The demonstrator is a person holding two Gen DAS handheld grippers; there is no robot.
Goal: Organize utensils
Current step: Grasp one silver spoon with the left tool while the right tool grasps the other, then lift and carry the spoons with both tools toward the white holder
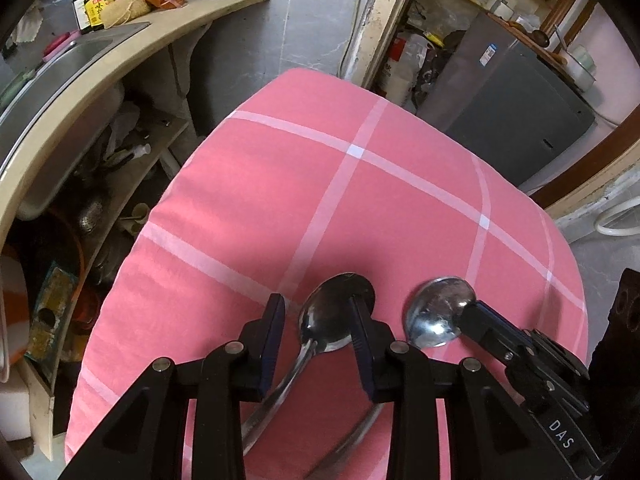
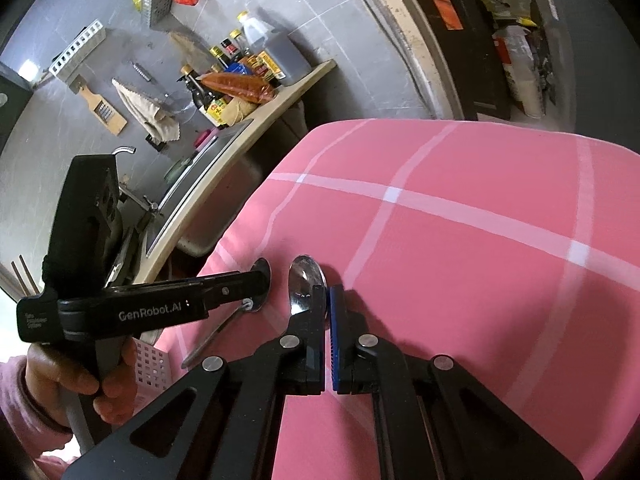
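1. Both utensils lie on the worktop, on its pink checked cloth (image 1: 360, 200), near the edge closest to you. The left spoon (image 1: 328, 312) and the right spoon (image 1: 438, 316) sit side by side and apart, bowls pointing away from you.
2. Each spoon's long axis runs back from its bowl towards you. The two handles are roughly parallel and pass beneath the left gripper (image 1: 316, 308).
3. Your left jaws stand partly apart and straddle the left spoon where bowl meets neck. Its handle runs back up the gap between them. A strip of cloth shows between the left pad and the bowl, so this spoon looks straddled rather than pinched.
4. Your right gripper (image 2: 326, 296) is clenched almost fully, its tips at the right-hand rim of the right spoon's bowl. Whether the rim is actually pinched between the pads cannot be told from either view.
5. The relation to watch is the crossing: the left jaws lie along their spoon's axis, while the right jaws meet theirs from the side, at the bowl and not the handle.
6. Each hand is nearer its own spoon, so neither needs to cross over.
7. A white perforated basket (image 2: 150, 364) shows below the worktop edge beside your left hand (image 2: 80, 380); it is probably where the spoons go.
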